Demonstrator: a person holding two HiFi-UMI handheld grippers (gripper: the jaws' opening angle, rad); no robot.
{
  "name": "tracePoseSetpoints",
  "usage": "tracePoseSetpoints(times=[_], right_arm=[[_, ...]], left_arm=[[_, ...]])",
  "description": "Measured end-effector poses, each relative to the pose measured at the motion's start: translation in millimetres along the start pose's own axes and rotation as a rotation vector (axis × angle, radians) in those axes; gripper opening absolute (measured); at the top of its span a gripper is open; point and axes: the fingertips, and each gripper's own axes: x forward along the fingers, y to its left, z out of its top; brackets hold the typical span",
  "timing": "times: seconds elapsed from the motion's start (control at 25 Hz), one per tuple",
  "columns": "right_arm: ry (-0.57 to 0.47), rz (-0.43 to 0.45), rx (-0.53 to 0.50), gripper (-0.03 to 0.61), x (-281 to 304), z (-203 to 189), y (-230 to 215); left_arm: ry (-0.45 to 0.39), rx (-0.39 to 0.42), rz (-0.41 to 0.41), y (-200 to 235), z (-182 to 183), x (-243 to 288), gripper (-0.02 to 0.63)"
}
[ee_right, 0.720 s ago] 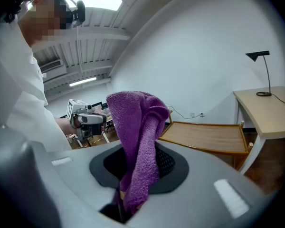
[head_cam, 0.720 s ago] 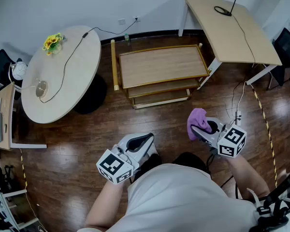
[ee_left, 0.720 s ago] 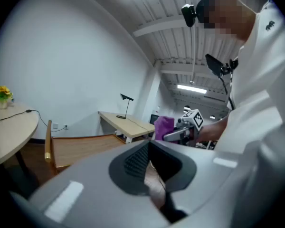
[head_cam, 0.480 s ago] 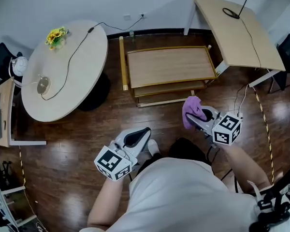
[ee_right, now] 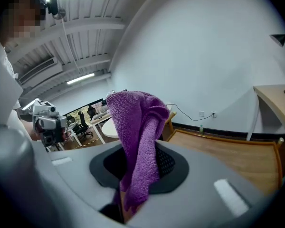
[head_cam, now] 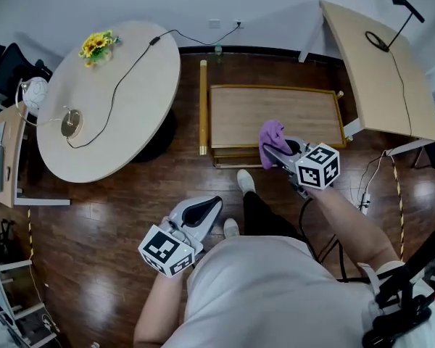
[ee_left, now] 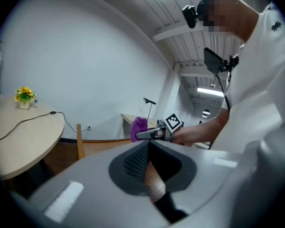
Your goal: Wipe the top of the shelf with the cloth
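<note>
The low wooden shelf (head_cam: 304, 107) stands on the dark floor against the far wall, its top bare. My right gripper (head_cam: 270, 151) is shut on the purple cloth (head_cam: 272, 135), which bunches up over the shelf's near edge. In the right gripper view the cloth (ee_right: 137, 141) hangs out of the closed jaws, with the shelf top (ee_right: 228, 156) beyond it. My left gripper (head_cam: 209, 207) stays low near the person's legs, jaws shut with nothing in them. The left gripper view shows the cloth (ee_left: 138, 127) and the right gripper (ee_left: 149, 134) ahead.
A round table (head_cam: 123, 100) with a flower pot (head_cam: 96, 46), a cable and a small disc stands left of the shelf. A rectangular desk (head_cam: 391, 71) with a lamp is at the right. Cables lie on the floor at the right (head_cam: 366, 187). The person's feet (head_cam: 245, 182) are near the shelf.
The person has stepped toward the shelf. The right gripper with the cloth has moved from over the floor to the shelf's near edge. The left gripper stayed low.
</note>
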Motion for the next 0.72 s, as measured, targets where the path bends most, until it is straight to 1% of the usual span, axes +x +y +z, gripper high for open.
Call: tracePoseSetpoints(times=[0.08, 0.16, 0.4, 0.56, 0.72], right_arm=[[0.016, 0.019, 0.012, 0.084, 32.0, 7.8, -24.8], [0.036, 0.043, 0.02, 0.084, 68.0, 14.7, -47.3], [0.096, 0.103, 0.035, 0.084, 179.4, 29.7, -102.9], [0.144, 0.128, 0.022, 0.084, 244.3, 29.7, -125.2], [0.192, 0.128, 0.034, 0.084, 292.0, 14.9, -142.8]], left_arm=[[0.008, -0.019, 0.023, 14.0, 6.4, 13.0, 0.018], [0.011, -0.039, 0.028, 27.5, 14.3, 28.6, 0.018], [0.048, -0.04, 0.033, 73.9, 38.0, 89.7, 0.018], [0.076, -0.037, 0.03, 100.3, 45.6, 120.5, 0.018], [0.089, -0.063, 0.025, 116.9, 52.7, 144.2, 0.018]])
